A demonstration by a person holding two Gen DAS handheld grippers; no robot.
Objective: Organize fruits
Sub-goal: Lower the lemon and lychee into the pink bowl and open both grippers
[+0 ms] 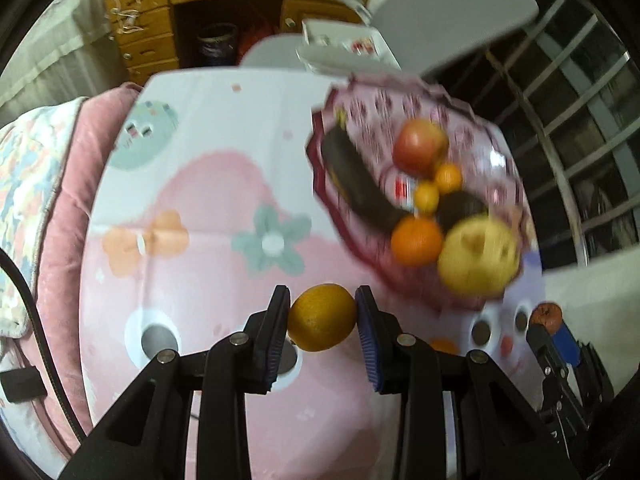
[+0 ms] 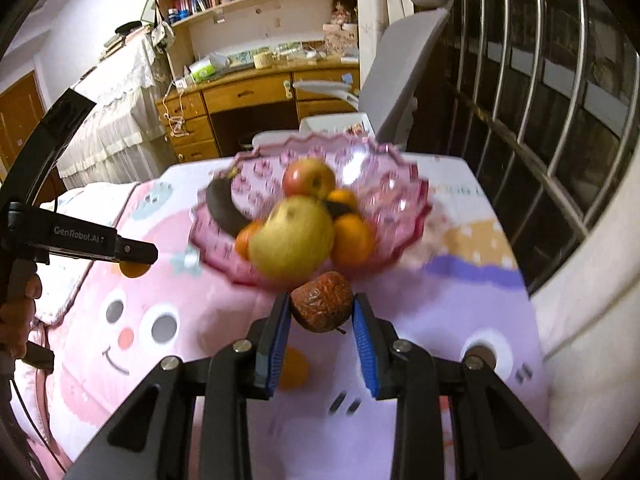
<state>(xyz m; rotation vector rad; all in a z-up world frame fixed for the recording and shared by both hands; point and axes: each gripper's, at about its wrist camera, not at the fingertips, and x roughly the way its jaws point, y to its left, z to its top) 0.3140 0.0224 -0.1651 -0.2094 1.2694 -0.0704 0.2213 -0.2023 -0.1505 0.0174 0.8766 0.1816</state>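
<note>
Orange-yellow and faintly dimpled, a small round citrus fruit (image 1: 322, 317) is seen in the left wrist view pinched between the two blue-padded fingers of the left gripper (image 1: 322, 312), which is held level above the worktop (image 1: 208, 184) with its pink cartoon-print cover. Ahead and to the right, a pink patterned glass bowl (image 1: 486, 136) is seen on the cover, blurred; in it lie a red apple (image 1: 419, 145), a blackened banana (image 1: 356, 176), two small oranges, a larger orange (image 1: 416, 240), a dark fruit and a big yellow pear-like fruit (image 1: 478, 254). At the right edge the right gripper (image 1: 550, 322) is glimpsed, with a wrinkled reddish-brown fruit at its tip. In the right wrist view, that wrinkled, dried-looking brown fruit (image 2: 322, 306), with a short stem at its underside, is seen clamped between the blue pads of the right gripper (image 2: 322, 312), just in front of the near rim of the bowl (image 2: 400, 184) and raised above the cover. The bowl's heap is seen from this side with the yellow fruit (image 2: 292, 240) foremost, the apple (image 2: 309, 178) behind it and the banana (image 2: 224, 206) to the left. At the left edge the left gripper (image 2: 134, 258) is shown in profile, pointing right, with the citrus fruit (image 2: 134, 270) showing below its finger; the person's hand (image 2: 20, 312) is wrapped around its handle. An orange patch shows on the cover below the right gripper's left finger; whether it is print or fruit cannot be told.
</note>
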